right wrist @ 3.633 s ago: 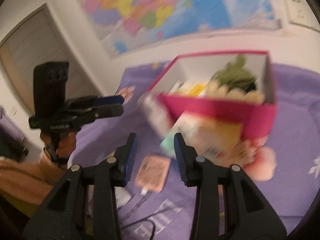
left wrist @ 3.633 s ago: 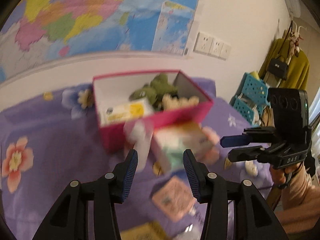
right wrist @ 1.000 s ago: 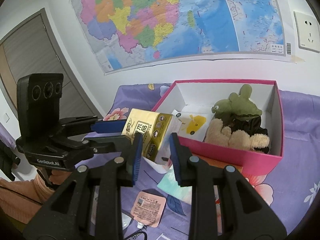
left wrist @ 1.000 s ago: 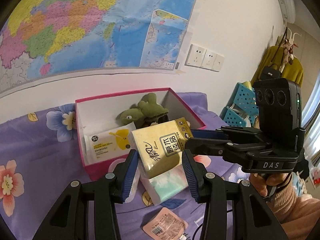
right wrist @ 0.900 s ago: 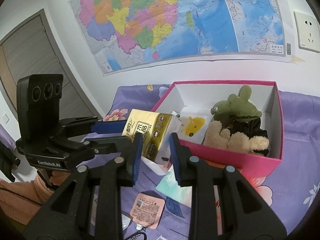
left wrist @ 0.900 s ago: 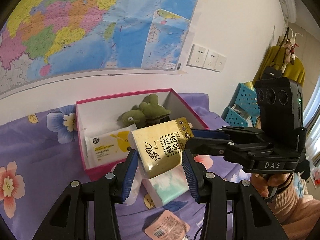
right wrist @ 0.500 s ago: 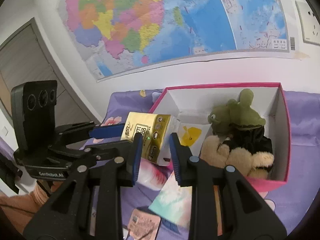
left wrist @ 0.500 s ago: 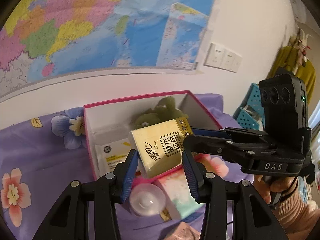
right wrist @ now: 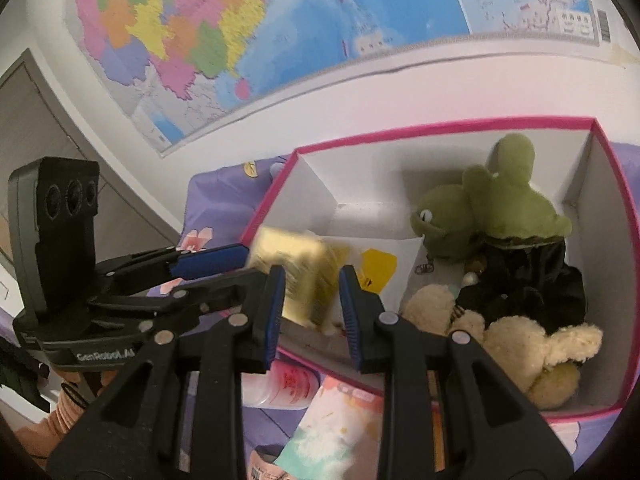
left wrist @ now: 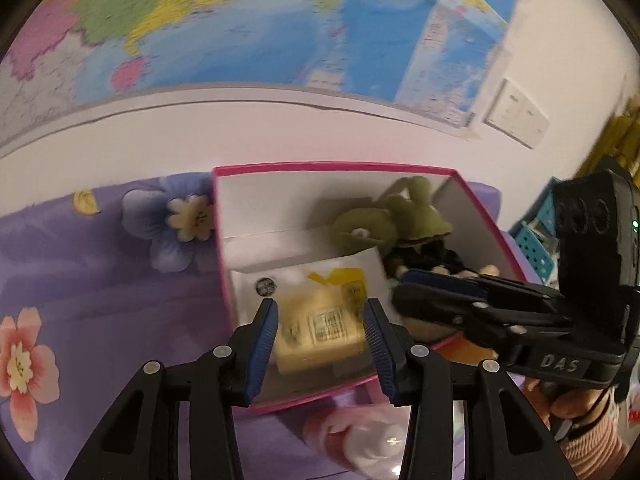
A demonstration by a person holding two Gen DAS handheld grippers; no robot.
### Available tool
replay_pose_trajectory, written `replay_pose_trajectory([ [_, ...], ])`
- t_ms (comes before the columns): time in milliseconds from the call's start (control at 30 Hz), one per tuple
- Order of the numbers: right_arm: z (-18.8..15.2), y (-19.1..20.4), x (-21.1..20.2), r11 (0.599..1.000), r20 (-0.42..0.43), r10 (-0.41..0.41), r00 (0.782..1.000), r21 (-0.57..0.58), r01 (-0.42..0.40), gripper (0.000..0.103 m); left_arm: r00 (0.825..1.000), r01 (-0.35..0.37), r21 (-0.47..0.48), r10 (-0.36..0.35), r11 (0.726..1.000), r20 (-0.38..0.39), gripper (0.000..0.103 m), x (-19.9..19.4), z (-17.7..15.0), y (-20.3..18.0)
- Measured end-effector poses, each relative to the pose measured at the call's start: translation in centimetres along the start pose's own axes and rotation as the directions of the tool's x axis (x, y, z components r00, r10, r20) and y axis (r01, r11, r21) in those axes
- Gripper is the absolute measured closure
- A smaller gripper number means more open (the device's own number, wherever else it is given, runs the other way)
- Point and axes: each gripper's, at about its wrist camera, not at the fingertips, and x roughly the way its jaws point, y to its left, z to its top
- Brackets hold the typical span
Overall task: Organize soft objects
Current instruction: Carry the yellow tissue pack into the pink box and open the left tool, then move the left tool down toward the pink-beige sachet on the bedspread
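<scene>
A yellow tissue pack, blurred, sits low in the front left part of the pink box, over a white wipes pack. My left gripper is shut on the tissue pack across its width. From the right, my right gripper reaches to the pack's end. In the right wrist view the yellow tissue pack lies between the fingers of my right gripper, which is shut on it, with my left gripper beside it. A green plush frog and a beige plush fill the right half of the pink box.
The box stands on a purple floral cloth against a wall with a map. In front of the box lie a white-capped bottle and a mint tissue pack. Blue baskets stand at the far right.
Both grippers moved forward and down together with the yellow tissue pack, from in front of the box to inside its front left part. The view now looks more steeply into the box.
</scene>
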Motion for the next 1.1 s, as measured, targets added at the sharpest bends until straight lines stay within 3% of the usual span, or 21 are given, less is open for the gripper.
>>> replay_pose_trajectory([
  [167,-0.9,0.5,-2.1,0.999,0.025,0.004,1.0,-0.033,-0.004,0.072,0.999,-0.012,-0.012,0.013,1.0,0.052,0.059,-2.1,-1.2,0.7],
  [333,-3.2,2.2,-5.9,0.993,0.044,0.049,0.998,-0.107,-0.045,0.072,0.99,0.028,-0.004,-0.027,1.0,0.141,0.057,-6.2,-3.7,0.7],
  [500,-6.3,3.8,-8.5,0.981,0.017,0.097,0.995,-0.169,-0.093,0.07,0.985,0.076,0.034,-0.08,0.997,0.151,0.057,-8.9,-7.1,-0.5],
  [633,-8.9,4.0,-8.9,0.976,-0.047,0.118,0.992,-0.177,-0.124,0.07,0.988,0.117,0.07,-0.123,0.991,0.094,0.057,-8.6,-10.1,-1.8],
  [867,-13.6,3.0,-7.3,0.986,-0.162,0.101,0.982,-0.114,-0.12,0.07,0.989,0.136,0.085,-0.13,0.987,-0.073,0.057,-4.1,-14.1,-2.9],
  [1100,-18.1,3.4,-5.1,0.989,-0.288,0.065,0.955,-0.106,-0.099,0.07,0.985,0.129,0.112,-0.114,0.985,-0.13,0.059,-1.1,-14.1,-3.7],
])
